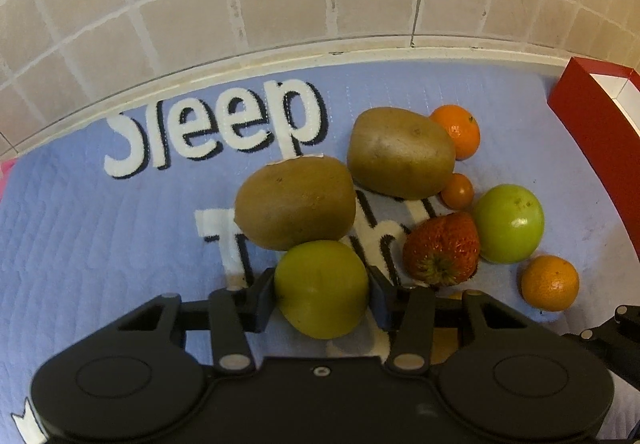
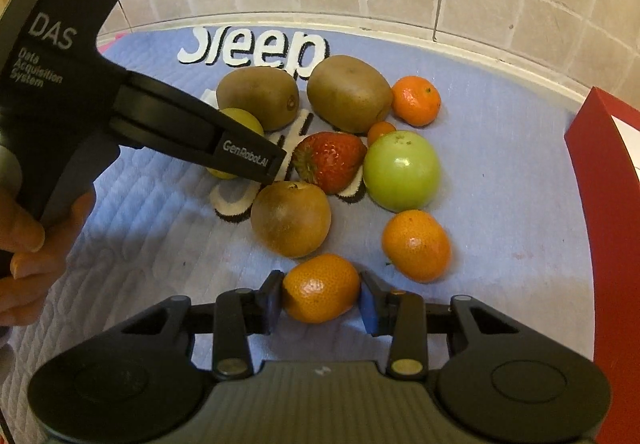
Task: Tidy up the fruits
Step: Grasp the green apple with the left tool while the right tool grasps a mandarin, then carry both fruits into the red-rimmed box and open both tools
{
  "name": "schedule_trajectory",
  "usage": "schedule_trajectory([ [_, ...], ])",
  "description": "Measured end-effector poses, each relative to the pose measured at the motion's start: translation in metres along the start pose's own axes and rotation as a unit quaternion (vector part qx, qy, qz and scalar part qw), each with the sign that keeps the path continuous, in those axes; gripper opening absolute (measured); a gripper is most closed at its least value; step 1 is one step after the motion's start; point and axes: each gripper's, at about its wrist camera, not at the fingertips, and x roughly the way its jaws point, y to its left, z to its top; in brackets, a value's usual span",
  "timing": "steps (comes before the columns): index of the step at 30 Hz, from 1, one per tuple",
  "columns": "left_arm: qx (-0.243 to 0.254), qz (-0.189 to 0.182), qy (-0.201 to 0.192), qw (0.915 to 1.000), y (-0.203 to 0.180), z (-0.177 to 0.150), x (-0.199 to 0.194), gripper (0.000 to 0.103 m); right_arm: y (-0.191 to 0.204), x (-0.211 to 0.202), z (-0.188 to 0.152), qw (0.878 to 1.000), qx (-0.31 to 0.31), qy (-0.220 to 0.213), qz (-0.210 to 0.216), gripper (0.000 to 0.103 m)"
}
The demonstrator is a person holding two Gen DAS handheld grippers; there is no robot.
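Observation:
Fruit lies clustered on a blue mat (image 1: 100,224). My left gripper (image 1: 323,300) is shut on a yellow-green round fruit (image 1: 320,284), with both pads against its sides. Beyond it lie two kiwis (image 1: 296,201) (image 1: 400,151), a strawberry (image 1: 442,248), a green apple (image 1: 508,222) and tangerines (image 1: 458,129) (image 1: 550,282). My right gripper (image 2: 322,302) is shut on a tangerine (image 2: 320,286) at the near edge of the cluster. A third kiwi (image 2: 290,217) sits just beyond it. The right wrist view also shows the left gripper (image 2: 248,159) reaching in from the left.
A red box (image 2: 600,203) stands at the mat's right edge. A tiled wall (image 1: 280,3) rises behind a white ledge at the back. A person's hand (image 2: 24,244) holds the left tool. A small orange fruit (image 1: 457,191) lies between kiwi and apple.

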Motion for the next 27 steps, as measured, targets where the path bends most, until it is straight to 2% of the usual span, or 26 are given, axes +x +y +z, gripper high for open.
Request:
schedule_trajectory([
  [11, -0.009, 0.006, -0.004, 0.9999, -0.001, 0.001, -0.014, 0.055, -0.015, -0.014, -0.002, 0.999, 0.037, -0.007, 0.014, 0.041],
  [20, 0.000, 0.003, -0.030, 0.9996, -0.018, 0.006, -0.041, 0.055, -0.037, -0.044, 0.004, 0.997, 0.063, -0.042, 0.019, 0.041],
  [27, 0.000, -0.013, -0.050, 0.9986, -0.039, 0.018, -0.058, 0.055, -0.066, -0.072, 0.005, 0.993, 0.088, -0.073, 0.016, 0.041],
])
